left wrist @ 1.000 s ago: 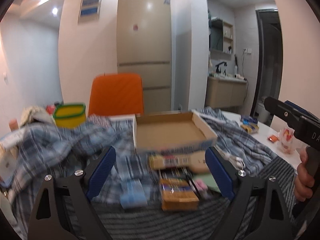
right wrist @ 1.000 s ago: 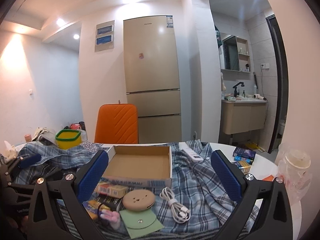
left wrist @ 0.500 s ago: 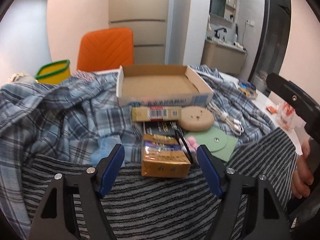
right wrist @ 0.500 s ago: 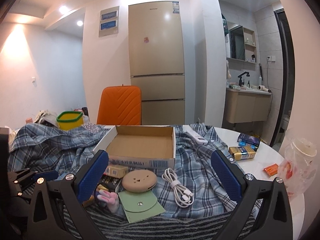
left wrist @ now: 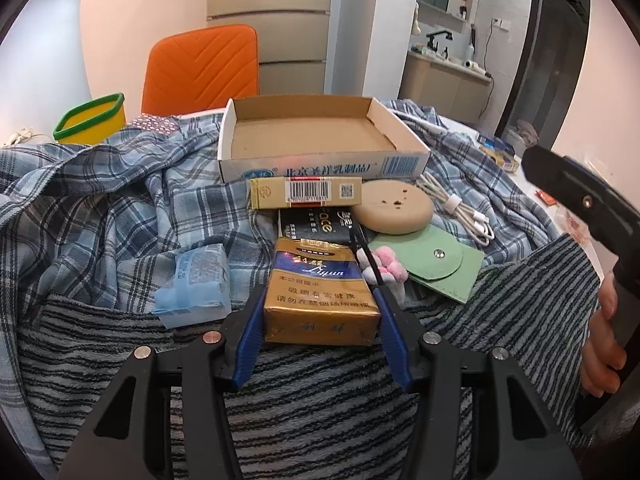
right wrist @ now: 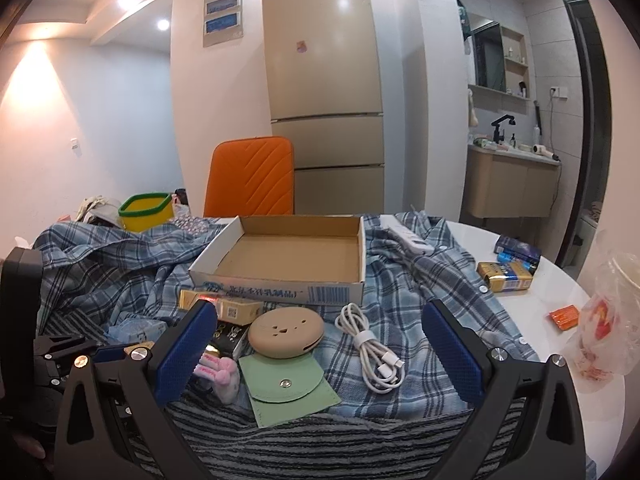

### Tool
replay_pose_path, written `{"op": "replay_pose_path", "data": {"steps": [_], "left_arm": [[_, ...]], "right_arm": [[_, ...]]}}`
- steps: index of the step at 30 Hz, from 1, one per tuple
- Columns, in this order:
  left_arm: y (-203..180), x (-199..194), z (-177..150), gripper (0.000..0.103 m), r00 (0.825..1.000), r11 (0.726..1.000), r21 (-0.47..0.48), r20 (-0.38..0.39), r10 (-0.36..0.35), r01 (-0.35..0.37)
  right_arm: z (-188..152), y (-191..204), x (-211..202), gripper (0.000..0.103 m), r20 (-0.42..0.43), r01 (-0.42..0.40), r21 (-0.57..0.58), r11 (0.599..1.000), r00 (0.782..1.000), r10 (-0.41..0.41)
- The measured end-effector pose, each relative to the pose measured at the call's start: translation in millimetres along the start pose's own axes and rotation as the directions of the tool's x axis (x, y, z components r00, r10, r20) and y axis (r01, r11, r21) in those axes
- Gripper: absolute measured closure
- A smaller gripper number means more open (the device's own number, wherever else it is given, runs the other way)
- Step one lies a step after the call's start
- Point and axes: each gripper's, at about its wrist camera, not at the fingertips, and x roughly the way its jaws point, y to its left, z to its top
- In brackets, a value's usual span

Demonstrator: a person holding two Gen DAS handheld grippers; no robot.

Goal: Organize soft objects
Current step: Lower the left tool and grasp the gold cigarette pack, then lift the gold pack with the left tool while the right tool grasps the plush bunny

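Note:
My left gripper [left wrist: 320,320] is shut on a gold cigarette pack [left wrist: 316,292] lying on the striped towel [left wrist: 320,408]. Behind it lie a black pack [left wrist: 316,224], a yellow barcode box [left wrist: 306,193], a tan round pouch [left wrist: 394,208], a green snap pouch [left wrist: 440,268], a pink plush toy [left wrist: 386,270] and a blue tissue packet [left wrist: 196,280]. An empty cardboard tray [left wrist: 316,140] stands beyond them. My right gripper [right wrist: 320,344] is open and empty above the tan pouch [right wrist: 286,330] and green pouch [right wrist: 286,384].
A plaid shirt [right wrist: 100,272] covers the table. A white cable [right wrist: 372,344], power strip [right wrist: 404,236], gold and blue packs [right wrist: 506,274] and a plastic-bagged cup [right wrist: 608,316] lie to the right. A yellow bin [right wrist: 146,210] and orange chair [right wrist: 250,176] stand behind.
My left gripper dropped forward and down, and its jaws closed onto the gold cigarette pack. My right gripper shifted slightly and stayed open.

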Motion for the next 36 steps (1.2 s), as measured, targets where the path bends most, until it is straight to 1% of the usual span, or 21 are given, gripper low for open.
{"op": "replay_pose_path", "data": {"steps": [3, 6, 8, 9, 10, 12, 13, 14, 17, 20, 23, 24, 27, 31, 33, 34, 35, 36], "left_arm": [[3.3, -13.3, -1.9, 0.052, 0.997, 1.0, -0.01, 0.071, -0.007, 0.008], [6.3, -28.0, -4.0, 0.052, 0.989, 1.0, -0.02, 0.147, -0.004, 0.007], [8.9, -38.7, -5.9, 0.052, 0.979, 0.999, -0.032, 0.202, 0.002, 0.005], [10.4, -43.6, -6.3, 0.052, 0.974, 0.999, -0.043, 0.227, 0.013, -0.004], [13.0, -49.7, -7.7, 0.052, 0.965, 0.998, -0.063, 0.258, 0.04, -0.025], [17.2, -56.8, -9.5, 0.052, 0.95, 0.991, -0.107, 0.292, 0.11, -0.082], [20.3, -59.9, -10.1, 0.052, 0.945, 0.989, -0.124, 0.305, 0.121, -0.087], [22.5, -61.4, -9.9, 0.052, 0.943, 0.987, -0.134, 0.308, 0.123, -0.085], [27.8, -59.1, -8.0, 0.052, 0.949, 0.987, -0.143, 0.295, 0.109, -0.069], [30.5, -57.5, -8.7, 0.052, 0.952, 0.988, -0.148, 0.29, 0.095, -0.054], [30.0, -55.5, -11.5, 0.052, 0.953, 0.987, -0.15, 0.29, 0.094, -0.052], [29.1, -55.6, -13.4, 0.051, 0.952, 0.987, -0.15, 0.289, 0.097, -0.055], [28.9, -55.5, -15.5, 0.051, 0.952, 0.987, -0.148, 0.291, 0.097, -0.055], [29.4, -54.1, -15.4, 0.051, 0.954, 0.986, -0.155, 0.285, 0.098, -0.055], [31.2, -52.4, -15.0, 0.051, 0.956, 0.986, -0.163, 0.278, 0.092, -0.047], [32.5, -51.7, -14.8, 0.051, 0.957, 0.985, -0.167, 0.275, 0.089, -0.044], [33.1, -51.0, -14.7, 0.051, 0.958, 0.985, -0.17, 0.272, 0.086, -0.041], [33.2, -50.3, -14.6, 0.051, 0.959, 0.985, -0.171, 0.27, 0.084, -0.038]], "right_arm": [[-0.5, -2.1, 4.7, 0.0, -0.028, -0.059, 0.037, 0.998, 0.998, 0.06], [-0.6, -2.5, 12.7, 0.0, -0.065, -0.093, 0.064, 0.994, 0.993, 0.097], [-1.1, -0.5, 15.9, 0.0, -0.083, -0.111, 0.068, 0.991, 0.99, 0.117], [-1.4, 1.6, 18.7, 0.001, -0.099, -0.122, 0.069, 0.99, 0.987, 0.128], [-1.9, 3.5, 21.7, 0.003, -0.115, -0.127, 0.072, 0.989, 0.984, 0.135], [-3.2, 6.8, 29.3, 0.006, -0.145, -0.152, 0.091, 0.984, 0.976, 0.164], [-4.5, 8.6, 34.1, 0.008, -0.161, -0.17, 0.105, 0.98, 0.969, 0.186], [-5.7, 11.1, 39.4, 0.012, -0.181, -0.181, 0.113, 0.977, 0.963, 0.2], [-9.2, 20.1, 51.9, 0.025, -0.23, -0.217, 0.123, 0.968, 0.943, 0.241], [-12.4, 32.8, 67.7, 0.031, -0.295, -0.233, 0.114, 0.966, 0.92, 0.257], [-18.1, 43.7, 81.8, 0.043, -0.363, -0.264, 0.118, 0.957, 0.886, 0.289], [-21.9, 47.7, 87.6, 0.045, -0.393, -0.283, 0.123, 0.951, 0.866, 0.308], [-29.3, 52.3, 99.8, 0.048, -0.439, -0.298, 0.132, 0.945, 0.838, 0.326], [-38.5, 54.7, 115.6, 0.056, -0.502, -0.293, 0.158, 0.943, 0.798, 0.332], [-43.6, 55.4, 120.6, 0.064, -0.523, -0.294, 0.18, 0.939, 0.78, 0.345], [-44.2, 55.1, 121.0, 0.065, -0.522, -0.298, 0.187, 0.936, 0.777, 0.351], [-44.2, 54.7, 120.2, 0.067, -0.517, -0.295, 0.188, 0.937, 0.781, 0.35], [-44.0, 54.5, 118.8, 0.071, -0.511, -0.295, 0.187, 0.937, 0.786, 0.349]]}}
